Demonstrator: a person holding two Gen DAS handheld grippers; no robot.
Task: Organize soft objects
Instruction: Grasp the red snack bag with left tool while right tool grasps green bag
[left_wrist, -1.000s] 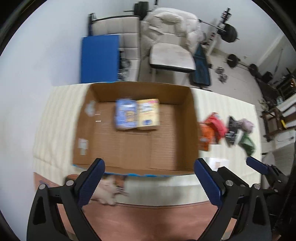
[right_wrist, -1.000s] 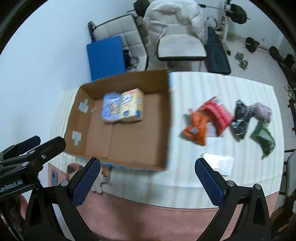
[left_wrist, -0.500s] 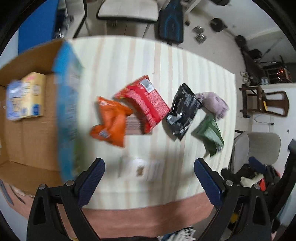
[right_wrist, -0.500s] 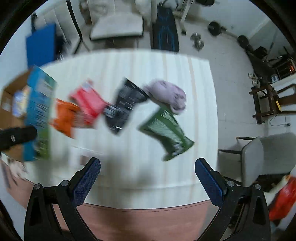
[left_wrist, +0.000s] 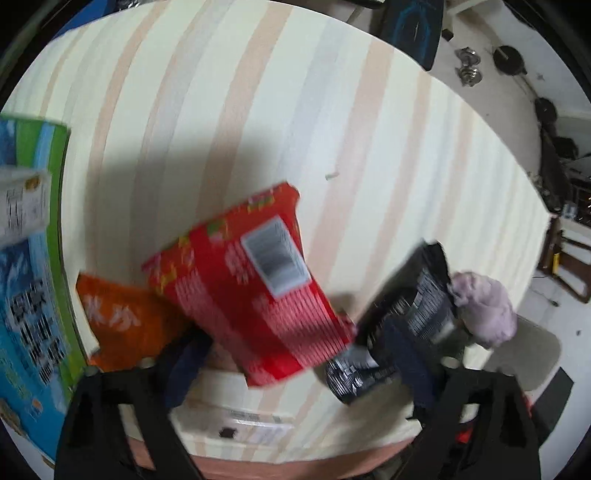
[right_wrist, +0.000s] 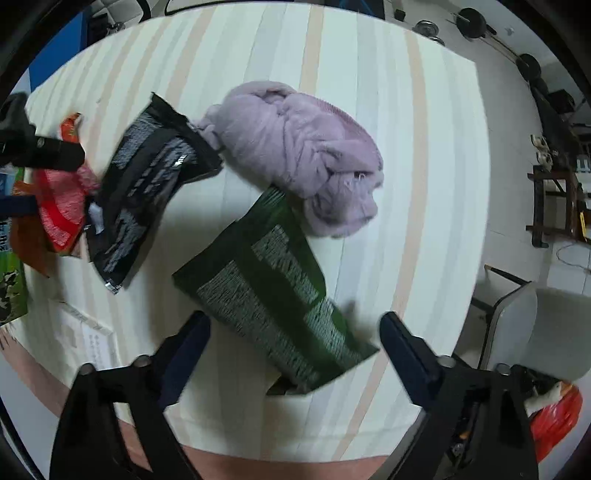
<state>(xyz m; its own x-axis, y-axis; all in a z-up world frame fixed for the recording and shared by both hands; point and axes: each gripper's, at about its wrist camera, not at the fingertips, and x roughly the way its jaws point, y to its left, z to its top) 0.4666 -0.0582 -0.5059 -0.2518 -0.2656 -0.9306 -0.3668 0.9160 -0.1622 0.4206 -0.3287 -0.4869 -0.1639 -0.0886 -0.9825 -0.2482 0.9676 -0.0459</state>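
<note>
Soft packets lie on the striped table. In the left wrist view a red packet (left_wrist: 255, 288) overlaps an orange packet (left_wrist: 122, 325), with a black packet (left_wrist: 410, 317) and a lilac cloth bundle (left_wrist: 484, 310) to the right. My left gripper (left_wrist: 295, 365) is open just above the red packet's near end. In the right wrist view a green packet (right_wrist: 269, 291) lies below the lilac cloth (right_wrist: 303, 158), with the black packet (right_wrist: 144, 184) to the left. My right gripper (right_wrist: 291, 347) is open over the green packet's near end.
The box's blue-green outer wall (left_wrist: 33, 266) stands at the left edge. A white paper slip (right_wrist: 88, 339) lies near the table's front edge. A grey chair (right_wrist: 546, 332) stands off the table's right side. Weights lie on the floor behind.
Both grippers have swung right from the cardboard box and dropped low over the packets: the left to the red packet, the right to the green one. Both stay open.
</note>
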